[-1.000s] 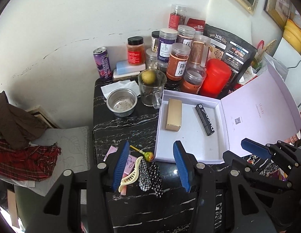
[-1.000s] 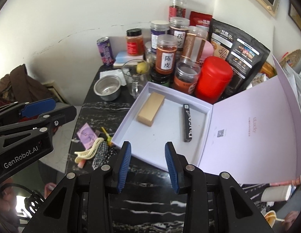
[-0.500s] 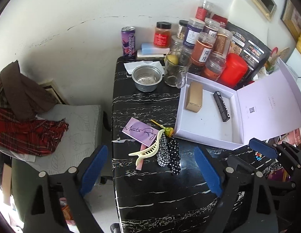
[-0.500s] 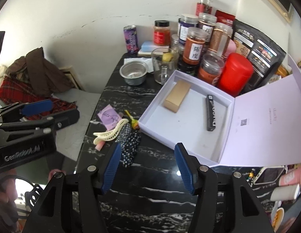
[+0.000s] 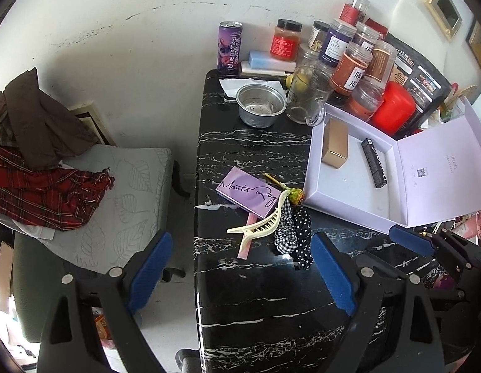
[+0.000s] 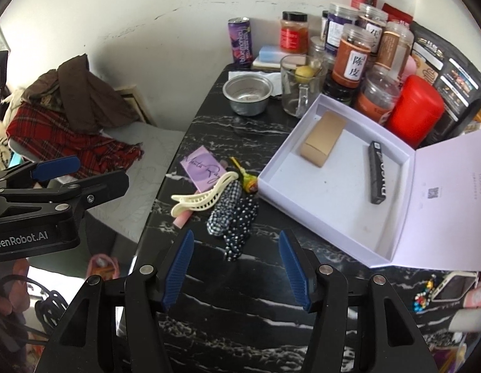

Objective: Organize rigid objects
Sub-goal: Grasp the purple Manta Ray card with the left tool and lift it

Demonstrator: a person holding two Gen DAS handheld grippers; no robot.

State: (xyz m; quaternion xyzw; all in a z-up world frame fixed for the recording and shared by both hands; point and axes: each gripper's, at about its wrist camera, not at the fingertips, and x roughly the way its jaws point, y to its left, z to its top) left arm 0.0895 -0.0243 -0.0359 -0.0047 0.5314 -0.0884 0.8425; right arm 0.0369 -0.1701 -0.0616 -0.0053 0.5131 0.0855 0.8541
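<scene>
An open lilac box (image 5: 358,199) (image 6: 327,208) lies on the black marble table (image 5: 259,298) and holds a tan carton (image 5: 335,143) (image 6: 322,143) and a black stick (image 5: 374,163) (image 6: 377,172). Left of the box lie a purple card (image 5: 246,191) (image 6: 203,168), a cream hair claw (image 5: 262,222) (image 6: 203,199), a lollipop (image 5: 294,194) (image 6: 248,183) and polka-dot cloth (image 5: 294,236) (image 6: 234,217). My left gripper (image 5: 240,270) stands wide open above the table's near left edge, nothing between its fingers. My right gripper (image 6: 235,267) is open over the cloth's near end, empty.
Jars, a red canister (image 5: 392,108), a glass mug (image 5: 305,96), a steel bowl (image 5: 260,105) and a purple can (image 5: 229,49) crowd the table's far end. A padded seat with plaid cloth (image 5: 44,192) stands left. A phone (image 6: 451,286) lies at the right.
Both grippers opened wider and pulled back and to the left from the box. The purple card, hair claw and cloth now sit ahead of the fingers. Nothing on the table has moved.
</scene>
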